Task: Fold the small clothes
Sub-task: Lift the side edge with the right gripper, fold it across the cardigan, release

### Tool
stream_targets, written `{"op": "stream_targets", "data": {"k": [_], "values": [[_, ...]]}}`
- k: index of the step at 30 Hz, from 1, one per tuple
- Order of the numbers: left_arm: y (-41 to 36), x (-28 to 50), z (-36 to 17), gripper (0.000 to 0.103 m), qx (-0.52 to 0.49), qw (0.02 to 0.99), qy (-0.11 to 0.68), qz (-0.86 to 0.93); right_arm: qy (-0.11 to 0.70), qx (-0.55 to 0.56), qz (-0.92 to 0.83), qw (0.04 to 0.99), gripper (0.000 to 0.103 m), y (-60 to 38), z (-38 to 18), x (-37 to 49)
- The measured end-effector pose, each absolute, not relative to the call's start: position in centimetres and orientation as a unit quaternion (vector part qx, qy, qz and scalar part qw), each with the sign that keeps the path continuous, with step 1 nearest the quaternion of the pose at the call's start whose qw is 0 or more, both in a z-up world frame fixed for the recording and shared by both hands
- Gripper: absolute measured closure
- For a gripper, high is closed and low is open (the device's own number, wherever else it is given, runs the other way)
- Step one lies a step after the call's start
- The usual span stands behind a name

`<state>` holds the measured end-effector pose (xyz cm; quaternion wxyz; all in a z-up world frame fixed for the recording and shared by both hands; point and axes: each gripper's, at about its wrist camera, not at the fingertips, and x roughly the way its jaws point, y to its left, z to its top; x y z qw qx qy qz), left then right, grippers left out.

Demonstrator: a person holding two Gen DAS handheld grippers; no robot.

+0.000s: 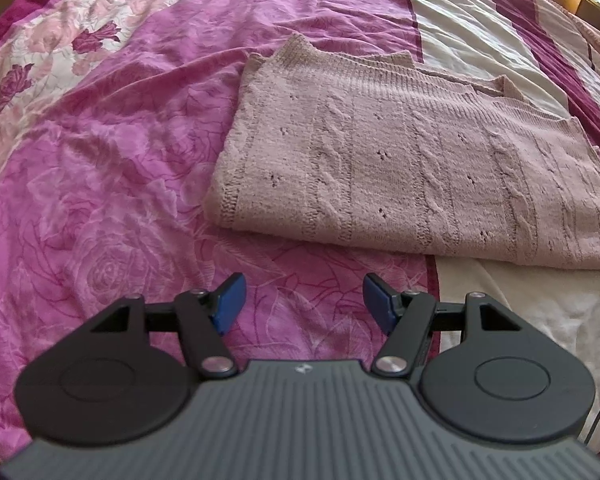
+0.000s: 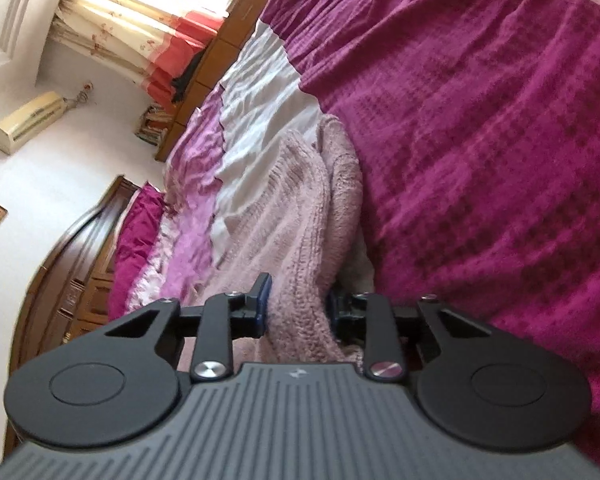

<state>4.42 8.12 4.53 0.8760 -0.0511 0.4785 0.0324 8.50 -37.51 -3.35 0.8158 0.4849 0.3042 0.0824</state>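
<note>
Floral pink bedspread [image 1: 112, 168], one folded knit sweater [image 1: 400, 160], left hand-held gripper [image 1: 304, 304] spread empty, right hand-held gripper [image 2: 298, 304] clamping sweater.

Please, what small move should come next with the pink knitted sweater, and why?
Probably the right gripper should carry its pinched edge across the sweater for one more fold. Its jaws are shut on knit fabric, while the left gripper is open, empty, and short of the sweater on the bedspread.

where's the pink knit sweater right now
In the left wrist view the pink knit sweater lies folded on the floral bedspread, ahead and right of the open left gripper. The right gripper is clamped on a bunch of it.
</note>
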Motion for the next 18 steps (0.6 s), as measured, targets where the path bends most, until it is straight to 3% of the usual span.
{"op": "stream_targets", "data": {"k": [18], "values": [[10.9, 5.0, 6.2, 0.037, -0.052, 0.885, 0.461, 0.047, 0.274, 0.479, 0.124, 0.825, 0.076, -33.9, 2.1, 10.0]]}}
